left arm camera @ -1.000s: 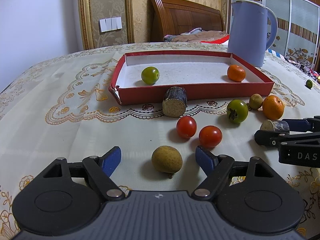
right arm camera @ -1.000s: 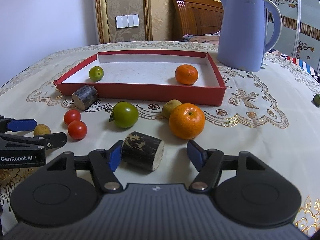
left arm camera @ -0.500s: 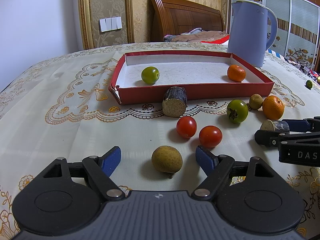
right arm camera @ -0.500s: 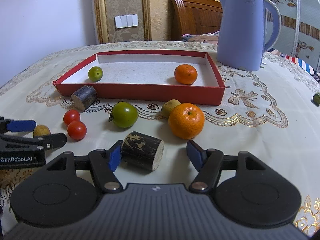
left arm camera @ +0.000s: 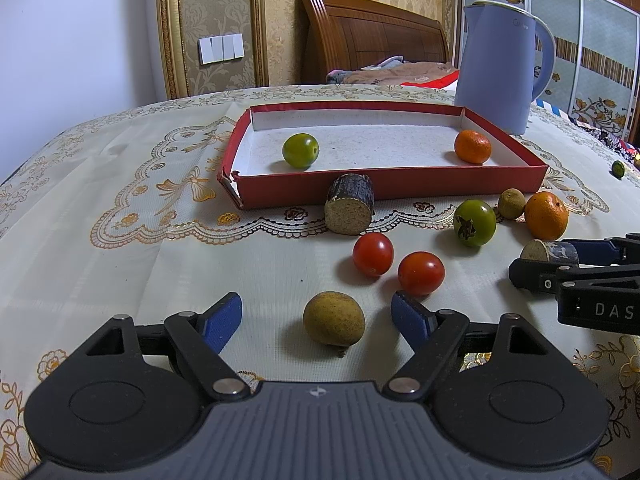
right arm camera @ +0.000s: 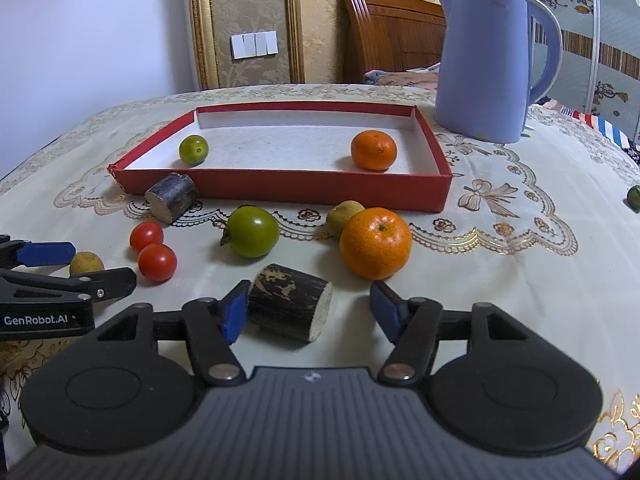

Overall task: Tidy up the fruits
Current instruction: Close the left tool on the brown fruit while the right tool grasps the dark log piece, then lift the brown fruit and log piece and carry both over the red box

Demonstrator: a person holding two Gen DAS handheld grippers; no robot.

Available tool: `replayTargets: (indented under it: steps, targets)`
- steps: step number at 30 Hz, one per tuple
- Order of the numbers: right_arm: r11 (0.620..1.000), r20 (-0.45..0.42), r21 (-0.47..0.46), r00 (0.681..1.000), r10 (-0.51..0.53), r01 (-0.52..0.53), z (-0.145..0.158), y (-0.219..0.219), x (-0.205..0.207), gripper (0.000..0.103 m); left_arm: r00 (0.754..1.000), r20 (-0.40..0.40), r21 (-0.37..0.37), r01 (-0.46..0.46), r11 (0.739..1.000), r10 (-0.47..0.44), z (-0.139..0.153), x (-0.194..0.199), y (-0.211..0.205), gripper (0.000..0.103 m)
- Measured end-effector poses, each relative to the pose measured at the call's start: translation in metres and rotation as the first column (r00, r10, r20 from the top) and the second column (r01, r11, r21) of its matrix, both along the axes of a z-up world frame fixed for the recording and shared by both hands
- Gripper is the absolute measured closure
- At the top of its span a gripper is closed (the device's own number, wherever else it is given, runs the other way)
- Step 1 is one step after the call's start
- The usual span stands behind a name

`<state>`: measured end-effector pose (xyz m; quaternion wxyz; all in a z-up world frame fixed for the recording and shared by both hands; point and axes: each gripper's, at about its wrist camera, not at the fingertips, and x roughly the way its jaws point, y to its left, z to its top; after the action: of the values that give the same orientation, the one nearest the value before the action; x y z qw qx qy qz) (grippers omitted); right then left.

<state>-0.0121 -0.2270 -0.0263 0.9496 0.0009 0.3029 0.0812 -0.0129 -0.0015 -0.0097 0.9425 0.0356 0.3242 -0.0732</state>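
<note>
Two grippers are parked low over a table covered in an embroidered cloth [left arm camera: 120, 264], fruit scattered all over. The left gripper [left arm camera: 316, 316] has its jaws spread wide with a brownish longan [left arm camera: 333, 319] sitting between them, pads clear of it on both sides, so nothing grabbed there. The right gripper [right arm camera: 308, 310] is closing in on a dark sugarcane chunk [right arm camera: 290, 308] lying on its side; the left pad [right arm camera: 235, 312] is right up against the bark end, the right pad is apart from the cut end, so it's not really clamped.

The red tray [right arm camera: 320, 193] sits farther back and holds just a small green fruit [right arm camera: 193, 150] on its left and a small orange [right arm camera: 373, 150] on its right. Everything else is out on the cloth: a second sugarcane piece [right arm camera: 171, 197] touching the tray's front wall, two red tomatoes [right arm camera: 152, 250] side by side near the left gripper, a green tomato [right arm camera: 252, 231], a big orange [right arm camera: 375, 242] with another longan [right arm camera: 345, 218] tucked just behind it. A blue kettle [right arm camera: 486, 68] stands behind the tray's right corner, and a tiny green fruit [right arm camera: 634, 197] sits way off at the right edge.
</note>
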Motion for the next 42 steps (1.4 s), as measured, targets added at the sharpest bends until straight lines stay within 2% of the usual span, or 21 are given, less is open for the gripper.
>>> replayTargets:
  steps: [10, 16, 18, 22, 24, 32, 35, 42]
  targets:
    - [0.999, 0.007, 0.002, 0.999, 0.034, -0.034, 0.0011, 0.0020, -0.0018, 0.062, 1.000, 0.009, 0.002, -0.010, 1.000, 0.010, 0.0012, -0.0016, 0.0002, 0.022]
    - [0.999, 0.008, 0.004, 0.999, 0.034, -0.034, 0.0009, 0.0023, -0.0016, 0.062, 1.000, 0.013, -0.010, -0.005, 1.000, 0.005, 0.0021, -0.0035, 0.0007, 0.035]
    - [0.999, 0.008, 0.007, 0.999, 0.034, -0.035, 0.0008, 0.0021, -0.0014, 0.062, 1.000, 0.017, -0.015, -0.006, 1.000, 0.006, 0.0026, -0.0044, 0.0014, 0.044]
    - [0.999, 0.008, 0.005, 0.999, 0.035, -0.035, 0.0007, 0.0019, -0.0013, 0.062, 1.000, 0.021, -0.013, -0.006, 1.000, 0.007, 0.0031, -0.0059, 0.0009, 0.052]
    - [0.999, 0.008, 0.005, 0.999, 0.035, -0.035, 0.0007, 0.0018, -0.0014, 0.062, 1.000, 0.024, -0.005, -0.006, 1.000, 0.007, 0.0032, -0.0063, -0.0003, 0.059]
    - [0.999, 0.009, 0.004, 0.999, 0.035, -0.035, 0.0007, 0.0018, -0.0015, 0.062, 1.000, 0.027, -0.003, -0.011, 1.000, 0.011, 0.0032, -0.0061, 0.0002, 0.066]
    - [0.999, 0.010, 0.018, 0.999, 0.033, -0.034, 0.0011, -0.0008, -0.0016, 0.062, 0.999, 0.027, -0.003, -0.021, 1.000, 0.021, 0.0037, -0.0064, 0.0012, 0.074]
    - [0.999, 0.017, 0.027, 1.000, 0.025, -0.025, 0.0023, -0.0029, -0.0033, 0.062, 0.999, 0.028, -0.022, -0.025, 0.999, 0.025, 0.0044, -0.0074, 0.0018, 0.074]
